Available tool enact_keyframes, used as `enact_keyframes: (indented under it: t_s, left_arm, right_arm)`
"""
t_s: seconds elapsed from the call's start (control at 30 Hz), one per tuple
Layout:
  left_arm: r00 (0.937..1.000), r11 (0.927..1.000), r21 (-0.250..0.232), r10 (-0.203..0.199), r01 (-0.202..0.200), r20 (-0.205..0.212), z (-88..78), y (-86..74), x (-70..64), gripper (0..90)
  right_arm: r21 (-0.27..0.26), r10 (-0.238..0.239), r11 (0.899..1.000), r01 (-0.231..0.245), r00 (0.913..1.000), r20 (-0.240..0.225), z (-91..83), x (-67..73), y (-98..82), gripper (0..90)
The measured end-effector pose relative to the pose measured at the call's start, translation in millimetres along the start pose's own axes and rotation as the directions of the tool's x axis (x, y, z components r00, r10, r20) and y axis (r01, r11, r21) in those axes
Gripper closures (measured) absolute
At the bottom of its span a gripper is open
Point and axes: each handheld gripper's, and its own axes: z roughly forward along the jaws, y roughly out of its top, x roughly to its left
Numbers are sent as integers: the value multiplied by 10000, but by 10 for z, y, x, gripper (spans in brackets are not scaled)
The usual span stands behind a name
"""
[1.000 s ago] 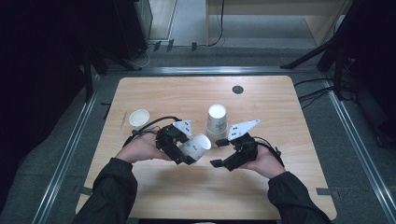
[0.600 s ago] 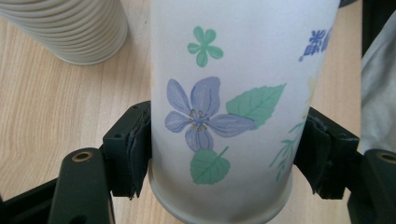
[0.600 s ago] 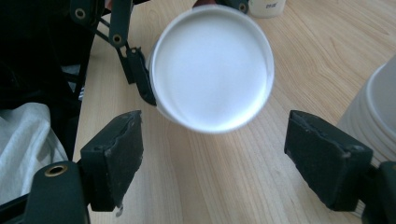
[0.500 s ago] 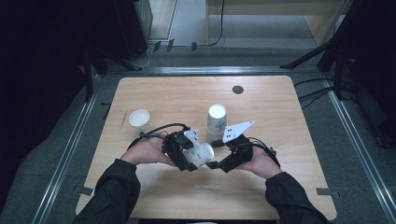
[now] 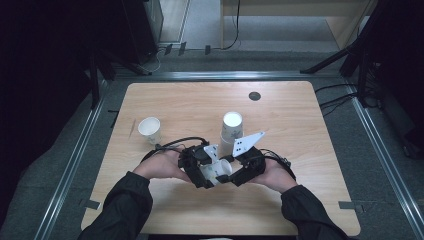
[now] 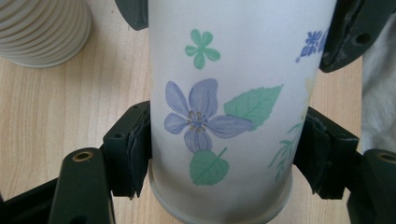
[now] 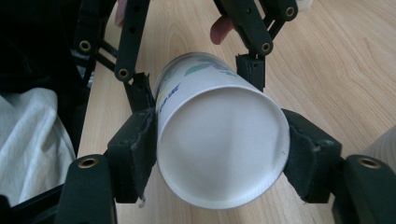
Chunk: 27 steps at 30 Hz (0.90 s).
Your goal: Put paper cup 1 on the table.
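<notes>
At the lower centre of the high view, the paper cup [image 5: 218, 170] lies sideways between both hands. The left gripper [image 6: 219, 154] clamps its flowered wall while the right gripper [image 7: 219, 156], jaws just closing, pinches its bottom end, seemingly for a handover.

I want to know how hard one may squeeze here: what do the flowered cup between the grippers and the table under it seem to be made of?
The flowered cup looks like thin paper with a matte white finish: printed flowers, a rolled rim, and a recessed flat base in the right gripper view. A thin coating cannot be ruled out. The table looks like light wood or wood-look laminate, with fine straight grain and a dull sheen.
</notes>
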Motion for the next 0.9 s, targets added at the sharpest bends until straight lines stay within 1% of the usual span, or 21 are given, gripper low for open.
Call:
enact_keyframes:
  t_s: [0.07, 0.1, 0.17, 0.2, 0.23, 0.27, 0.37, 0.4, 0.43, 0.53, 0.57, 0.6, 0.67, 0.7, 0.73, 0.77, 0.8, 0.83, 0.9]
  left_arm:
    - [10000, 9999, -95, 43, -43, 17, 1, -8, 0, 280]
    - [9999, 9999, -109, 129, -128, 60, -5, -13, 4, 270]
    - [9998, 9996, -227, 185, -187, -82, -15, -23, -5, 260]
    - [9997, 9994, -281, 189, -193, -171, -17, -30, -10, 244]
    - [9997, 9994, -289, 188, -193, -185, -21, -33, -6, 209]
    - [9996, 9993, -331, 141, -149, -236, -28, -36, -1, 149]
    - [9998, 9977, -668, -104, 92, -171, -64, -62, 32, 128]
    - [9998, 9977, -668, -104, 92, -171, -64, -62, 32, 125]
    - [9997, 9971, -758, -107, 90, -209, -78, -70, 36, 125]
    - [9996, 9939, -1080, -236, 217, -169, -126, -95, 46, 95]
    - [9995, 9926, -1188, -278, 261, -130, -135, -105, 50, 95]
    - [9991, 9902, -1349, -377, 349, -180, -146, -124, 52, 94]
    - [9981, 9835, -1711, -617, 595, -76, -166, -177, 59, 93]
    - [9978, 9815, -1801, -665, 645, -52, -180, -204, 62, 92]
    - [9974, 9797, -1879, -715, 693, -50, -191, -230, 62, 85]
    - [9965, 9752, -2072, -826, 775, -159, -219, -281, 64, 85]
    - [9965, 9752, -2072, -826, 775, -159, -219, -281, 64, 82]
    - [9956, 9719, -2183, -929, 879, -125, -232, -308, 63, 82]
    - [9951, 9648, -2456, -989, 937, -89, -276, -376, 59, 82]
  right_arm:
    - [57, -64, 10000, 64, 10000, -4, -6, 5, 4, 338]
    - [-38, 38, 10000, -39, 9999, -142, -22, 3, 8, 348]
    - [-54, 58, 10000, -58, 9998, -168, -30, 2, 11, 351]
    - [-106, 32, 9999, -34, 9998, -185, -38, 1, 12, 354]
    - [-118, 33, 9999, -35, 9999, -163, -49, -1, 15, 354]
    - [-204, 1, 9998, -4, 9999, -138, -69, -11, 17, 355]
    - [-273, 32, 9996, -37, 9998, -178, -101, -11, 18, 357]
    - [-273, 32, 9996, -37, 9998, -178, -101, -11, 18, 357]
    - [-299, 30, 9995, -34, 9999, -112, -112, -10, 19, 357]
    - [-371, 77, 9993, -81, 9999, -120, -144, -23, 18, 357]
    - [-391, 154, 9991, -158, 9998, -112, -159, -26, 17, 357]
    - [-426, 175, 9989, -180, 9998, -114, -167, -30, 16, 357]
    - [-464, 242, 9986, -248, 9996, -134, -187, -34, 13, 357]
    - [-494, 246, 9985, -253, 9996, -148, -198, -34, 14, 357]
    - [-627, 288, 9976, -300, 9994, -212, -216, -35, 20, 357]
    - [-730, 306, 9968, -319, 9994, -185, -225, -38, 23, 357]
    - [-730, 306, 9968, -319, 9994, -185, -225, -38, 23, 357]
    - [-798, 361, 9961, -376, 9991, -211, -236, -43, 27, 357]
    - [-877, 423, 9952, -439, 9989, -200, -267, -48, 31, 357]
